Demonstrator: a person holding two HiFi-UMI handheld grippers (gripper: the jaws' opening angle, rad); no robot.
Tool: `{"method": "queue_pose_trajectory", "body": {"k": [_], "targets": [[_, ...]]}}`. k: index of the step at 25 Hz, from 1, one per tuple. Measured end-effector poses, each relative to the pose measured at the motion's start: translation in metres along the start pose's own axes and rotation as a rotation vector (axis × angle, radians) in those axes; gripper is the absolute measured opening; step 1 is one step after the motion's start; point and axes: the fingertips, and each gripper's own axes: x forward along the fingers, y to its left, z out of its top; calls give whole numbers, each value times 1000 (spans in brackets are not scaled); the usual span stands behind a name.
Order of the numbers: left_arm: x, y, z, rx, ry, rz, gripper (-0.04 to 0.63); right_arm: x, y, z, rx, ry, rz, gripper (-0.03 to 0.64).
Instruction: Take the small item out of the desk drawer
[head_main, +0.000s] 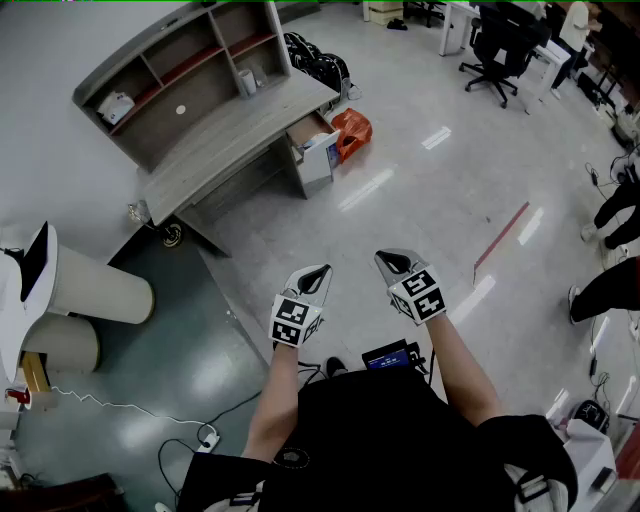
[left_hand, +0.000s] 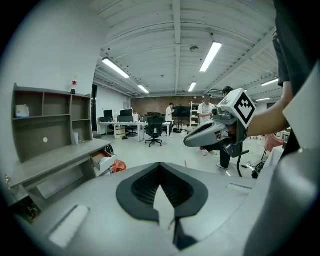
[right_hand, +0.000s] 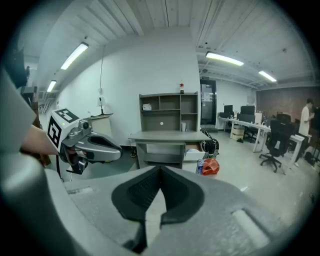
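Clearly, the work at the desk (head_main: 230, 135) is not yet begun. The person stands on the floor well apart from the desk, with both tools held out towards it. The left claw (head_main: 318, 272) has its two jaws pressed together with nothing between them. The right claw (head_main: 390, 262) is the same — closed and empty, as each gripper view shows.

The drawer (head_main: 306, 128) is at the right end of the desk, under the desk top, and it is already pulled out. The small item (head_main: 325, 141) seems to be the pale shape with some blue that lies in it, but from so far away I cannot tell what kind of thing it is. An orange bag (head_main: 352, 130) lies on the floor just beside the drawer, on the side away from the desk.

My judgement is that a small item from such a drawer will be light and will need only a gentle pinch. If it is a box or a packet, it may be a little soft or smooth. So it is better to take it across its narrow sides, near its middle, coming from above — the drawer walls probably leave little room at the sides. The claw must be spread first.
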Motion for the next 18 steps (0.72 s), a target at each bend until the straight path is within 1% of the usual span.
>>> {"method": "queue_pose_trajectory", "body": {"k": [5,12,18], "targets": [[-2,-6,1,-19,-13,-24,1,-1,1,-2,-5,2,10,-3],[-2,-7,-1,-16,-2,-13,0,-2,0,-3,5,-4,17,-3],[-2,-11,-4,-24,8,-5,0,-5,5,-8,17,4,60,-3]]}}
